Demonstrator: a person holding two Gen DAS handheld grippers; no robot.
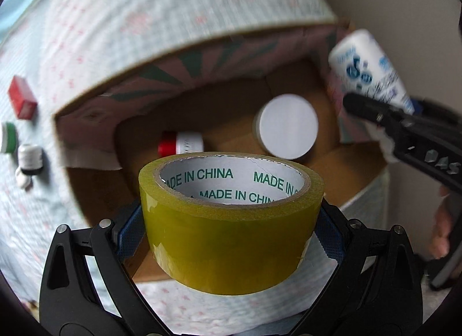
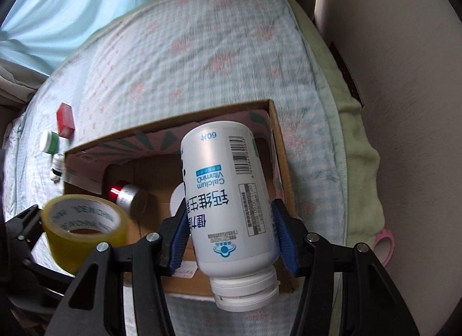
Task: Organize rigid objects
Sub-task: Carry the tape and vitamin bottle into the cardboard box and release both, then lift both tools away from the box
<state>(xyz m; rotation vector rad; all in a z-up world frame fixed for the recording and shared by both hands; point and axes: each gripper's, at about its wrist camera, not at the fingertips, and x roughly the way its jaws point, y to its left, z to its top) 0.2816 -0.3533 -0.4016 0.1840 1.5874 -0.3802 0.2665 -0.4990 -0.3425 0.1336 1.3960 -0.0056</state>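
Over box (image 1: 86, 122): jaws clamping tape (image 1: 231, 229), bottle (image 2: 228, 203).

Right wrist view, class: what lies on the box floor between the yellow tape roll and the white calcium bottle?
A small bottle with a red cap lies on its side there, on the cardboard box floor between tape roll and calcium bottle; right wrist view.

Yellow tape roll (image 1: 231, 237), white blue-lettered bottle (image 2: 228, 200), brown cardboard box (image 2: 281, 151)
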